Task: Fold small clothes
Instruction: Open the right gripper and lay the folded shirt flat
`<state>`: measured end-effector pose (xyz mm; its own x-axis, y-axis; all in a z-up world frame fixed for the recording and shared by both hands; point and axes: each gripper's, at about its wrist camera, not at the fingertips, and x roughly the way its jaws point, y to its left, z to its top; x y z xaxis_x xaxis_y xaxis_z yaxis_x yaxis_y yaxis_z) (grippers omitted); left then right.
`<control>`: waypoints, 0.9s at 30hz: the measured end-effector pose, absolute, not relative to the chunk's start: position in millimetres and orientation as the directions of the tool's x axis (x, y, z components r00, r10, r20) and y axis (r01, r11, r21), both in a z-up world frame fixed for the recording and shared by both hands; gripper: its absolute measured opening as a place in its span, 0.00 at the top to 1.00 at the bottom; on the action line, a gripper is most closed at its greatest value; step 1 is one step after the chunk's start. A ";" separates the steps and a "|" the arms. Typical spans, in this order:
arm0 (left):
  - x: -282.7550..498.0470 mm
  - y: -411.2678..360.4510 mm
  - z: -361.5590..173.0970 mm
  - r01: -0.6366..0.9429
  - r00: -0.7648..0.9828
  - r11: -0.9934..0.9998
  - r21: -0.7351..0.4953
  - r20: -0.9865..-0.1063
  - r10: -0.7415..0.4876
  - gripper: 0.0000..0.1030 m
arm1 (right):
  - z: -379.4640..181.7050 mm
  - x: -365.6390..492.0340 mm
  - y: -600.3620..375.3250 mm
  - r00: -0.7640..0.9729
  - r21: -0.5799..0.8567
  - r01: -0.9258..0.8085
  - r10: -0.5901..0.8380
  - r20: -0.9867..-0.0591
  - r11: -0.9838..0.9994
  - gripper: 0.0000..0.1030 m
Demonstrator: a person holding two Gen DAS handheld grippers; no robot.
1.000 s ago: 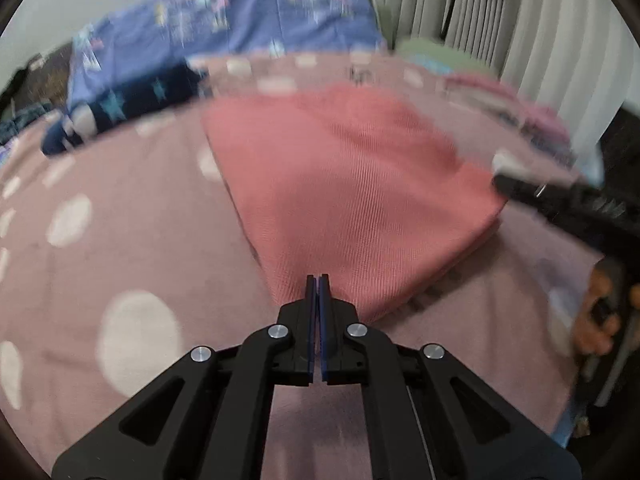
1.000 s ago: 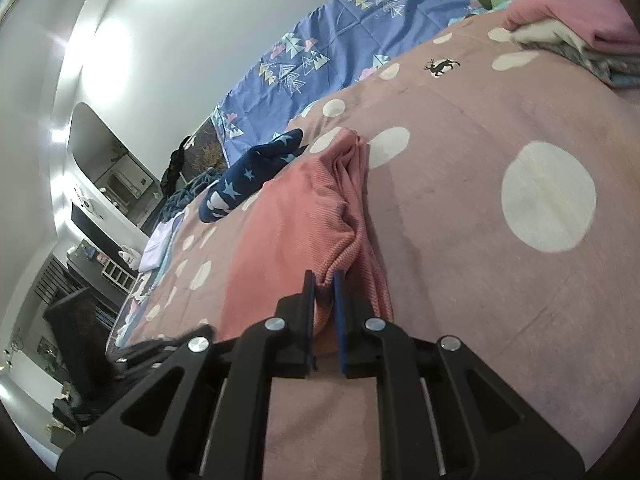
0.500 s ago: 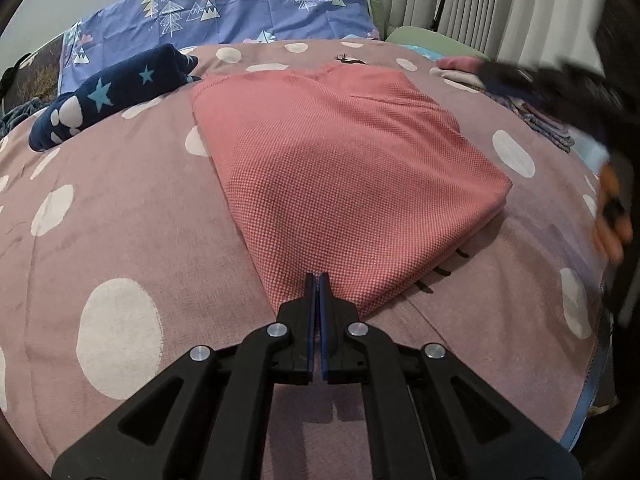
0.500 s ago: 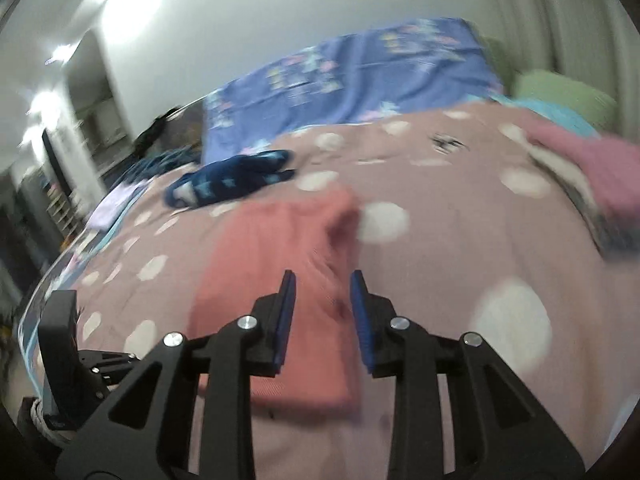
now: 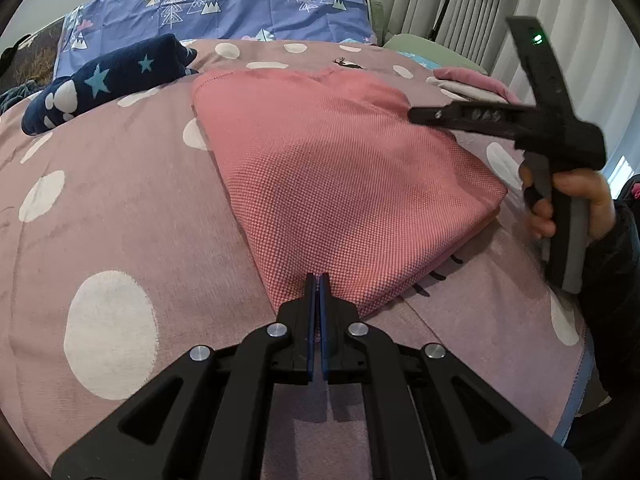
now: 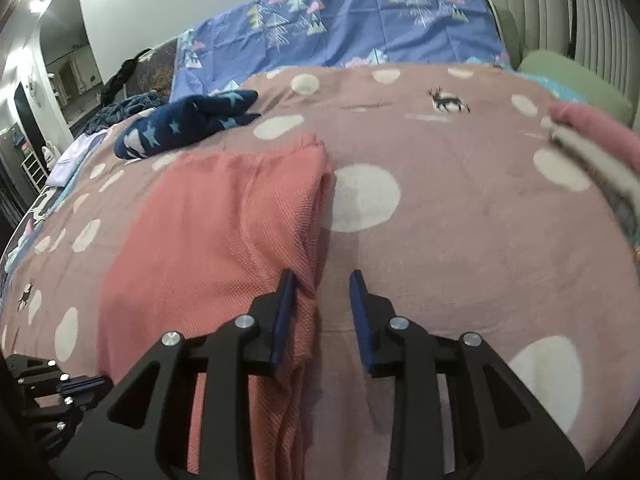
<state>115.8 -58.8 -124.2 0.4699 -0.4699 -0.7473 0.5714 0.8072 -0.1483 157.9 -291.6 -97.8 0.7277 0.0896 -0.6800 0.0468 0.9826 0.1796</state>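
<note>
A folded salmon-pink knit garment [image 5: 340, 184] lies flat on the pink dotted bedspread [image 5: 120, 208]. My left gripper [image 5: 318, 284] is shut at the garment's near corner; whether cloth is pinched between its tips is unclear. My right gripper [image 6: 322, 284] is open and empty, held above the garment's right folded edge [image 6: 224, 240]. In the left wrist view the right gripper [image 5: 416, 114] hangs over the garment's far right side, held by a hand. The left gripper shows at the lower left of the right wrist view [image 6: 86, 386].
A navy star-patterned garment [image 5: 104, 80] lies at the back left. A stack of folded clothes [image 6: 592, 140] sits at the right edge of the bed. A blue patterned sheet [image 5: 224, 4] covers the head end. Curtains [image 5: 460, 0] hang at the right.
My right gripper let go of the garment's folded edge, opened and lifted away above it. The garment now lies flat. My left gripper stayed shut at the near corner.
</note>
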 end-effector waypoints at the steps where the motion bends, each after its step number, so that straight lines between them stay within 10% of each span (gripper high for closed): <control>1: 115.5 -58.9 -124.1 0.571 0.469 0.807 -0.150 -0.747 -0.471 0.98 | -93.2 160.3 -295.5 0.728 0.203 0.046 0.106 -0.678 0.978 0.72; 8: 115.7 -58.7 -124.4 0.572 0.468 0.806 -0.151 -0.747 -0.472 0.98 | -79.0 215.5 -293.0 0.711 0.235 -0.022 0.181 -0.680 0.972 0.70; 11: 115.9 -58.4 -124.5 0.571 0.467 0.806 -0.154 -0.747 -0.474 0.98 | -96.3 250.3 -288.7 0.669 0.121 0.014 0.081 -0.739 0.993 0.85; 22: 112.1 -59.0 -121.5 0.567 0.482 0.812 -0.137 -0.744 -0.462 0.97 | -108.5 225.2 -328.4 0.722 0.314 0.080 0.163 -0.673 0.946 0.67; 27: 101.4 -53.0 -100.3 0.556 0.526 0.823 -0.117 -0.716 -0.458 0.79 | -102.9 181.8 -334.3 0.705 0.367 0.044 0.231 -0.670 0.929 0.64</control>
<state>101.4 -53.0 -100.3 0.5263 -0.4582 -0.7162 0.5565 0.8226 -0.1173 181.8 -334.3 -102.9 0.7055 0.2310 -0.6700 0.0441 0.9293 0.3668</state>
